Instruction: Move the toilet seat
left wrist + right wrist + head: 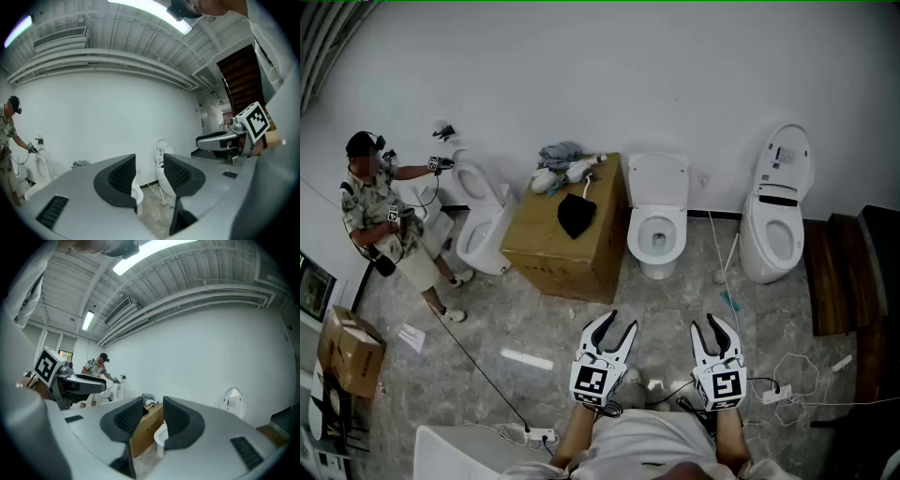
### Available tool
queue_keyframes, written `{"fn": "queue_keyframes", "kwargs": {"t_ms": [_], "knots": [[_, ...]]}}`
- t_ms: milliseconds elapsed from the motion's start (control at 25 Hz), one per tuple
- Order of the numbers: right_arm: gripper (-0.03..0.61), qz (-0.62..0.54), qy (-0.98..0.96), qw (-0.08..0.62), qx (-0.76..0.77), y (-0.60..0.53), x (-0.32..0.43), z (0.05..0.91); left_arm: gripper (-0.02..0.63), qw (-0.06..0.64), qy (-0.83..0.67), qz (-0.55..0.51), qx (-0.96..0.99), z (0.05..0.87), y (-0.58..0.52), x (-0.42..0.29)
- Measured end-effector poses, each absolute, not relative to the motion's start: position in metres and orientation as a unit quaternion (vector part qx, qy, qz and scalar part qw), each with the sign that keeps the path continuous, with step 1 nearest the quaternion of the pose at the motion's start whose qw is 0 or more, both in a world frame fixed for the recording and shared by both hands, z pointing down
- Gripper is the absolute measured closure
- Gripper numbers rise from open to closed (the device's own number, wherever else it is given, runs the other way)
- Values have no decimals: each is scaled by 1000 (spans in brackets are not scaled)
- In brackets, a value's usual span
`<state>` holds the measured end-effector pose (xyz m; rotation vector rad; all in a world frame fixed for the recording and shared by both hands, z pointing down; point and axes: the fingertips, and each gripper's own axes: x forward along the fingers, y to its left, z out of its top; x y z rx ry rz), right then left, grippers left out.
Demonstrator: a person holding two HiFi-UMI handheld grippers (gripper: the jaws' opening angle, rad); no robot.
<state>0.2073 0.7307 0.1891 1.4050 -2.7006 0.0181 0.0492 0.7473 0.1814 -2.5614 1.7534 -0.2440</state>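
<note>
Ahead stand three toilets (pixel 483 236) (pixel 656 230) (pixel 776 225); left hand-held gripper (pixel 614 324) barely parted, right hand-held gripper (pixel 712 323) closed (both empty).

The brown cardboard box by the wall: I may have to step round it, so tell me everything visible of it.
The large brown cardboard box is closed and stands on the mottled grey floor, its back near the white wall, turned slightly askew. The left-hand white toilet and the right-hand white toilet flank it closely; contact cannot be told. A black cloth lies on its top, with grey and white rags behind it. One side bears dark print.
</note>
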Motion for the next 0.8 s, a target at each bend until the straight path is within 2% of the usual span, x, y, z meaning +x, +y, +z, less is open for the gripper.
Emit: {"fn": "queue_keyframes", "kwargs": {"t_ms": [320,800], "knots": [[420,7,-882,45,469,711,211,197,410,19,563,-78,-823,188,726,56],[419,-1,-881,79,466,627,153,206,410,15,544,-84,-835,198,634,8]]}}
